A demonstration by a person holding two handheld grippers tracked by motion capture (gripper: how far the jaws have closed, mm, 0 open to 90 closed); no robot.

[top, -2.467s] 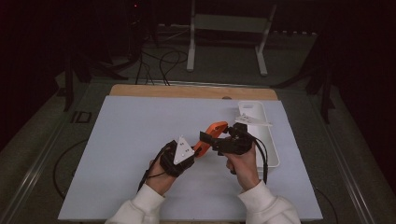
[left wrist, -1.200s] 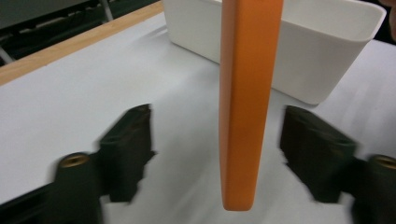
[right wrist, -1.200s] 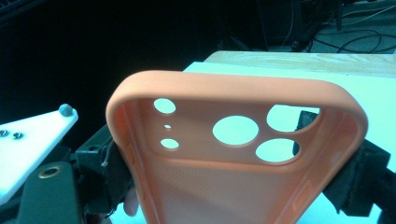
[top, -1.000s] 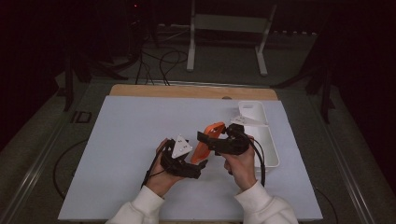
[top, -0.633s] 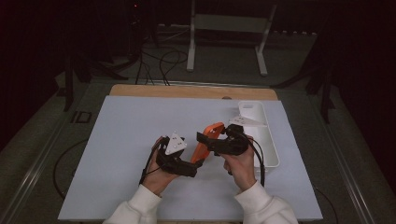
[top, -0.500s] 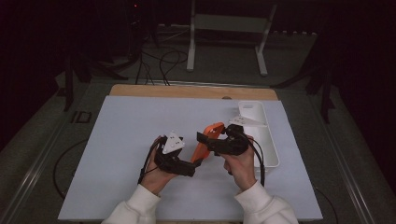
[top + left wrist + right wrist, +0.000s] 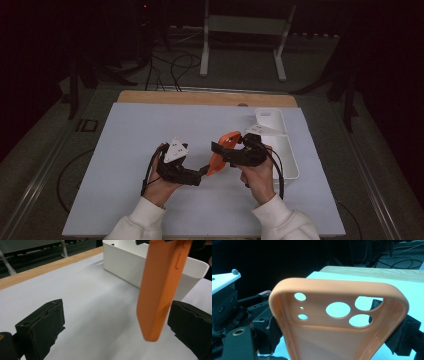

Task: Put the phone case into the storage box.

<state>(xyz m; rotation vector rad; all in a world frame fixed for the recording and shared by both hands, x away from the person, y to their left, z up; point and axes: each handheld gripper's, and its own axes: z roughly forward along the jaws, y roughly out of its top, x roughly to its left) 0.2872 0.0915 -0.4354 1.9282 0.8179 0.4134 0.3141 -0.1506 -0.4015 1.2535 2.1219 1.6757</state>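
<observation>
An orange phone case (image 7: 215, 165) is held up over the table, my right gripper (image 7: 222, 151) shut on it near its middle. In the right gripper view the inside of the case (image 7: 337, 340) faces the camera, camera holes at the top, and hides that gripper's jaws. My left gripper (image 7: 202, 172) lies low to its left, open, its jaws having just been opening. In the left gripper view (image 7: 117, 335) the lower end of the case (image 7: 160, 290) hangs between the jaws, closer to the right one and touching neither.
A white tray (image 7: 287, 160) stands at the right of the pale mat (image 7: 140, 140), just behind the right hand; its wall (image 7: 125, 262) rises beyond the case. A wooden strip edges the far side. Cables trail from both grippers.
The left hand has drawn a little to the left, away from the case, and its jaws stand slightly wider. The right hand and the case have kept still.
</observation>
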